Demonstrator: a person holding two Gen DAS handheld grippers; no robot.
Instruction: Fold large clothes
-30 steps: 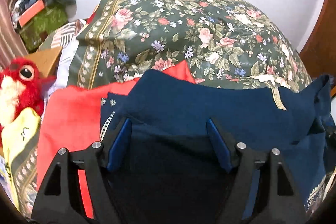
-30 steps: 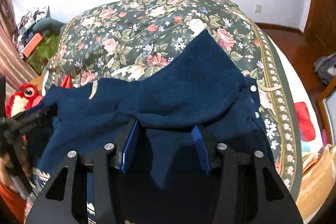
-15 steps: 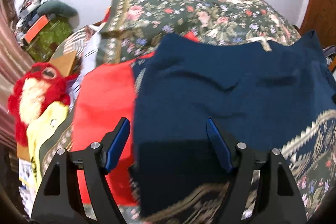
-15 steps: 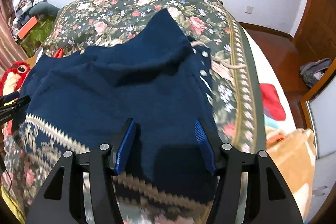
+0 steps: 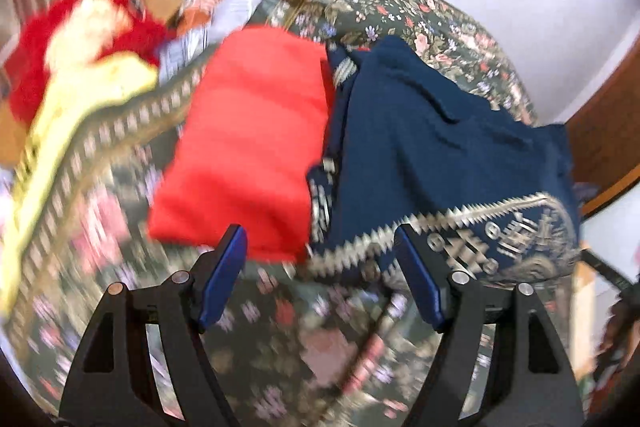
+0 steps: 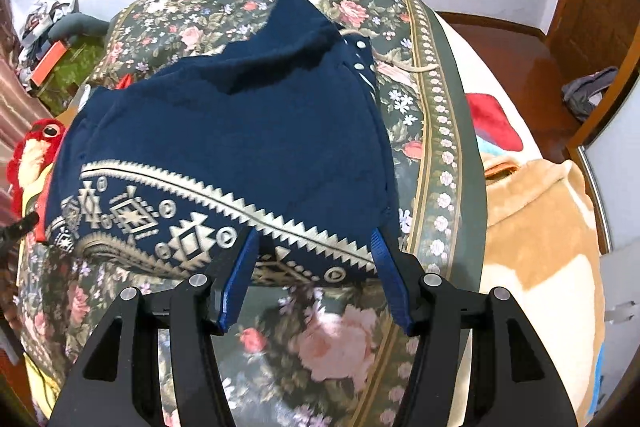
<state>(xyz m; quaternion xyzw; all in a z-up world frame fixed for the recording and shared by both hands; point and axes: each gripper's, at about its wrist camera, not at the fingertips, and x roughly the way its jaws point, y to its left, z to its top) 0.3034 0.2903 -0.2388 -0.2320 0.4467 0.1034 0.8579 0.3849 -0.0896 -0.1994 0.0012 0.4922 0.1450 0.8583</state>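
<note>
Both tongs, left gripper (image 5: 320, 279) & right gripper (image 6: 316, 271), are hanging open w/ nothing; blue top (image 6: 224, 131) is lying lumpy, so I'm risking a crooked fold.

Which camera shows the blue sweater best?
The right wrist view: the blue sweater is sharp and almost all shown, lying on the flowery bed cover. The left wrist view is blurry, with a red cloth covering its edge.

Floral bedspread (image 5: 280, 339) near the left claw (image 5: 320, 275), motion-blurred.
</note>
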